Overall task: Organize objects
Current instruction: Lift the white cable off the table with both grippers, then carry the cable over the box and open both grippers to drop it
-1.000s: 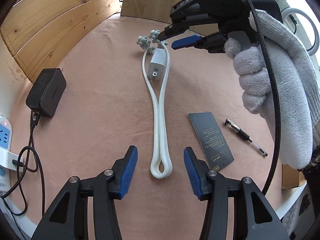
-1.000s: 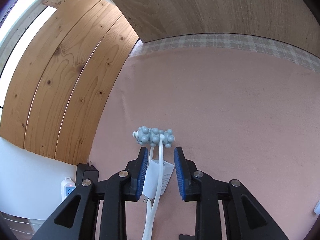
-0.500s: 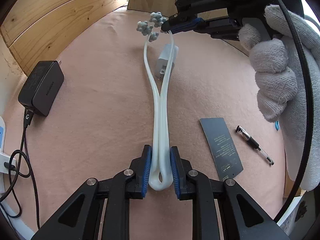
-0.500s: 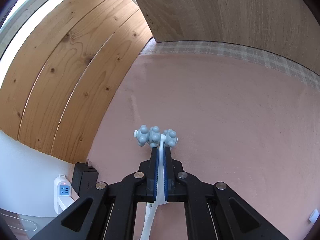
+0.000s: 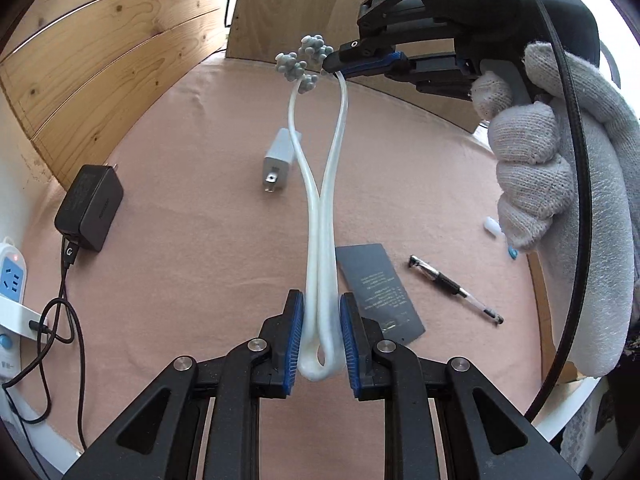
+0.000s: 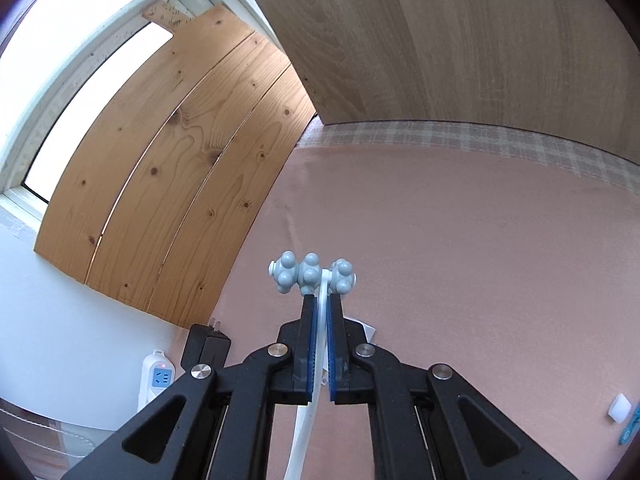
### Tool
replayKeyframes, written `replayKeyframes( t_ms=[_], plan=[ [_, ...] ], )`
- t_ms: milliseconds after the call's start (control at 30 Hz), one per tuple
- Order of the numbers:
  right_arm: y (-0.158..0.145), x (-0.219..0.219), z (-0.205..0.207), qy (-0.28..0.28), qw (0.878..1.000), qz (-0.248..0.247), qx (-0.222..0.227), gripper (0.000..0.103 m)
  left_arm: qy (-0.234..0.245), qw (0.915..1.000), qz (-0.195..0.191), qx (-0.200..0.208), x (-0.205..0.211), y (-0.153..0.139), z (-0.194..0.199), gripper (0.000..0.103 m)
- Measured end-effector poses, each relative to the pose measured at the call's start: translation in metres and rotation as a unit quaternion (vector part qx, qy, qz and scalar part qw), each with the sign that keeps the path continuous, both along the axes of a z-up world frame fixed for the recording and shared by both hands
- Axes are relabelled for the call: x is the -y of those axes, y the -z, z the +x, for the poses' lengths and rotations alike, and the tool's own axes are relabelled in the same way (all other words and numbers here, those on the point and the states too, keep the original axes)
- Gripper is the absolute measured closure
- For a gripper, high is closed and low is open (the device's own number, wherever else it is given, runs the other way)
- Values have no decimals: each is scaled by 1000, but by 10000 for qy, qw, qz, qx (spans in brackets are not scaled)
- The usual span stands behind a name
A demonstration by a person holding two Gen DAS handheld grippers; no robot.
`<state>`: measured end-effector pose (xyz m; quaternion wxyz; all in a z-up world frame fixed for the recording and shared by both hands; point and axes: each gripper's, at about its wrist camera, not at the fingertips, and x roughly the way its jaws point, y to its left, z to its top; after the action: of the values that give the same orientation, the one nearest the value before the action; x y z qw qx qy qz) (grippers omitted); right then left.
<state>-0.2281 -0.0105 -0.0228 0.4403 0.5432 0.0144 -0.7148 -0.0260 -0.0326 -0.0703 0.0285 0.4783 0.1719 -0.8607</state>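
Left tongs: my left gripper is narrowed onto the looped end of the long white springy plastic massager with knobbly grey roller balls, both blue pads pressing the doubled white arms. A second ago those jaws stood wide either side of the loop, so this grip is new.

Right tongs: my right gripper, held in a grey knitted glove, is pinched almost flat on one thin white arm just below the grey balls. It too was open a second ago.

Where the massager is: held at both ends and off the pink cloth tabletop, slung between the two grippers, where earlier it lay flat.

What it uncovered: the small white plug adapter was under the massager's arms before; now it lies clear on the cloth.

Left on the table: a black power brick with its cable, a dark rectangular card, a black and clear pen.

My reading: pickup done, carry comes next. I cannot see where it should go.

Risk: the arms are springy, and the right grip holds only one.
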Motion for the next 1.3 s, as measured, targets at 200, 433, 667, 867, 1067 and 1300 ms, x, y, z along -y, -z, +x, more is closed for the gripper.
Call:
replayKeyframes(
  t_ms=[200, 433, 667, 867, 1067, 1300],
  plan=[
    [-26, -69, -13, 493, 9986, -134, -144, 99, 616, 9979, 105, -186, -54, -22, -12, 83],
    [-42, -179, -29, 1324, 9903, -91, -407, 99, 1512, 9877, 243, -325, -171, -46, -23, 83],
    [-45, -295, -45, 2227, 9740, -10, -418, 99, 2398, 9691, 438, -370, -272, -54, -30, 83],
    [-44, -372, -51, 2773, 9596, 82, -463, 99, 2965, 9527, 600, -301, -338, -53, -37, 82],
    [-40, -427, -57, 3120, 9486, 201, -499, 99, 3309, 9415, 563, -291, -387, -52, -42, 82],
    [-31, -458, -68, 3273, 9437, 271, -388, 98, 3360, 9407, 245, -408, -398, -46, -54, 50]
  ],
)
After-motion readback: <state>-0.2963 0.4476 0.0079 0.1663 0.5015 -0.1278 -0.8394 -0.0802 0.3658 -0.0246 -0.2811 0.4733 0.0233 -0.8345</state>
